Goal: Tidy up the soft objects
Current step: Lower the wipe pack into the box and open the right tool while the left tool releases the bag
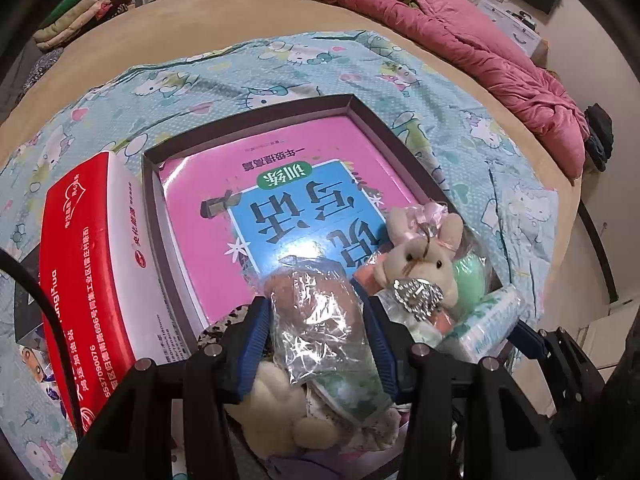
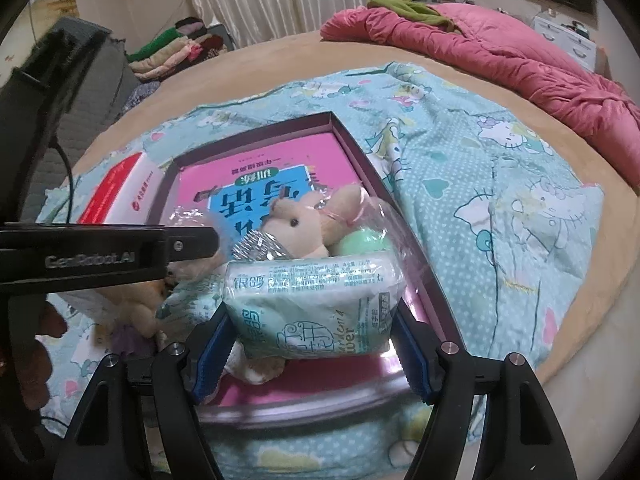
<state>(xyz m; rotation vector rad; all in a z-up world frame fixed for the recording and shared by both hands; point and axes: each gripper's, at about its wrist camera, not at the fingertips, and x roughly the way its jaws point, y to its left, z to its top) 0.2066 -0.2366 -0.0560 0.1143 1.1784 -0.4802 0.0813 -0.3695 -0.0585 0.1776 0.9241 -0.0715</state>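
On the bed, over a pale blue cartoon-print sheet (image 1: 320, 64), a shallow dark-walled cardboard box (image 1: 248, 114) is laid open, with a pink and blue softcover book (image 1: 280, 184) flat on its floor. A red and white carton (image 1: 92, 256) is seen just beside the box's left wall.

The left gripper (image 1: 316, 332) is closed on a crinkled clear plastic bag (image 1: 320, 312) holding a brownish plush; both blue pads are pressed against the film. The bag is held over the box's near end, probably so that it can be set down among the other soft things. A cream plush toy (image 1: 280, 412) is seen below it.

The right gripper (image 2: 312, 352) is clamped on a pale green soft tissue pack (image 2: 312, 300), gripped across its width and held at the box's near right corner. Just behind the pack, a small beige plush rabbit with a pink ribbon (image 1: 420, 256) and a mint-green rounded soft item (image 1: 468, 280) are already gathered in that corner.

The grouping at one end is judged deliberate: the soft items are kept together on the book.
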